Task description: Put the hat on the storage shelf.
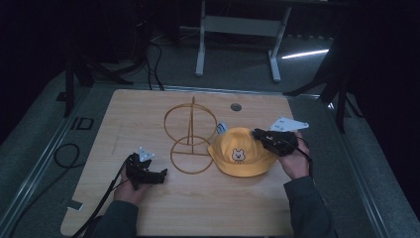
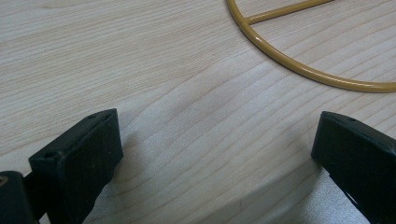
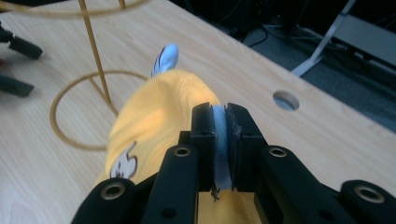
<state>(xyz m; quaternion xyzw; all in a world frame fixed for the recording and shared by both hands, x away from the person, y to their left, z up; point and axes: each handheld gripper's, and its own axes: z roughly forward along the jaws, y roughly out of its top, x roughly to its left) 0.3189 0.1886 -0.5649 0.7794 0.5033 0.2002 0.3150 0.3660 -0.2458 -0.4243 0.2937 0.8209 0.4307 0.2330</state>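
A yellow hat (image 1: 241,161) with a bear face on its front lies on the wooden table (image 1: 148,109), right of a gold wire stand (image 1: 191,134). My right gripper (image 1: 257,134) reaches the hat's right side. In the right gripper view its jaws (image 3: 219,112) are shut on a white ear-like flap (image 3: 220,140) of the hat (image 3: 159,112). A second white flap (image 3: 166,58) sticks up at the hat's far side. My left gripper (image 1: 161,174) rests low near the stand's base ring (image 2: 299,65), jaws wide apart (image 2: 215,154) over bare wood.
The stand has an upright ring on a thin post (image 3: 95,60) and a flat ring base. A round cable hole (image 1: 236,106) sits near the table's far edge. Beyond the table are dark floor, cables and a white desk frame (image 1: 237,29).
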